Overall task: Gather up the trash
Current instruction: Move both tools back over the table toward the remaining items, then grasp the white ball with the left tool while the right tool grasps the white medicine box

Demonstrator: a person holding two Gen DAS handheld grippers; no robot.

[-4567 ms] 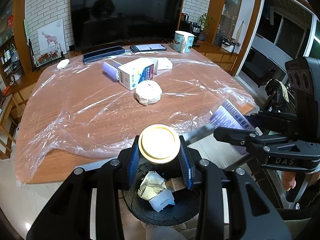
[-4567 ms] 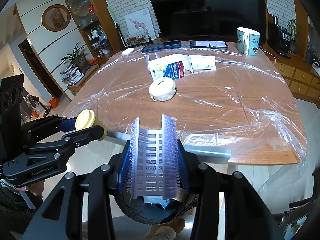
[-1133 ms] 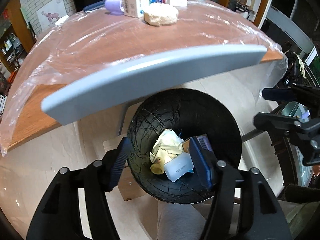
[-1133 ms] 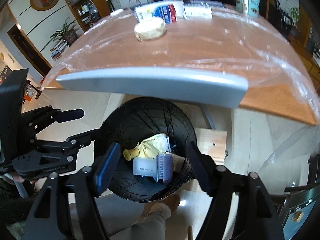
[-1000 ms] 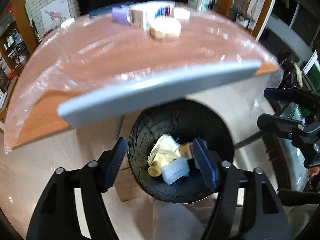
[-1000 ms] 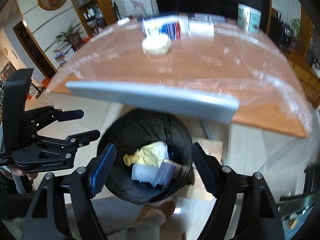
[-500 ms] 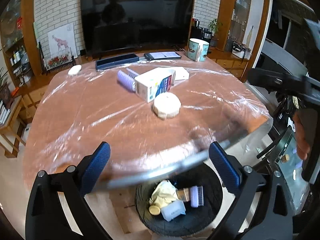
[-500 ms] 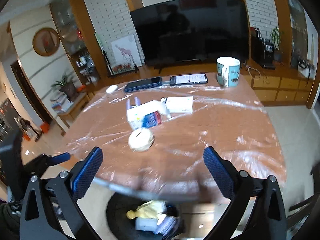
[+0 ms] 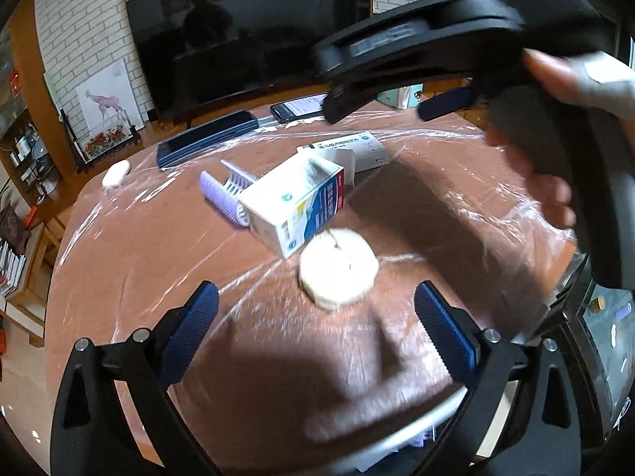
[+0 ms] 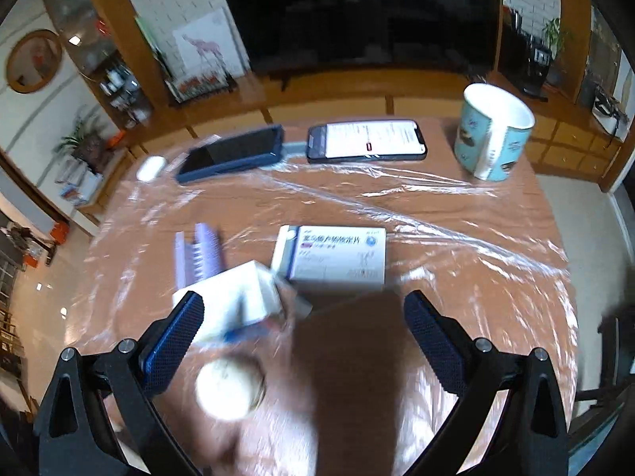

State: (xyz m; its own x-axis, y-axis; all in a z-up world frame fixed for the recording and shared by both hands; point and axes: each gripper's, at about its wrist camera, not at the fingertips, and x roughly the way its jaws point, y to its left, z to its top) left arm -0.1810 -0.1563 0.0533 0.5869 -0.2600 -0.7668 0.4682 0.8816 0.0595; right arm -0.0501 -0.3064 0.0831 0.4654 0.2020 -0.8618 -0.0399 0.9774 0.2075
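Both tongs are spread wide and carry nothing: the left gripper hangs over the near part of the table, the right gripper farther in, its body crossing the top of the left wrist view.

Between the left blue pads lies one round cream-coloured wad, blurred. Just behind it, touching or nearly so, is a white and blue carton on its side, and against the carton's far end a lilac comb-like plastic piece. A flat white medicine box lies beyond the carton.

At the far edge sit two phones, one dark and one with a lit screen, one teal mug, and a small white oval object.

Crinkled clear plastic film covers the brown wooden table. Behind it stand a large dark television, a white brick wall and wooden shelving.
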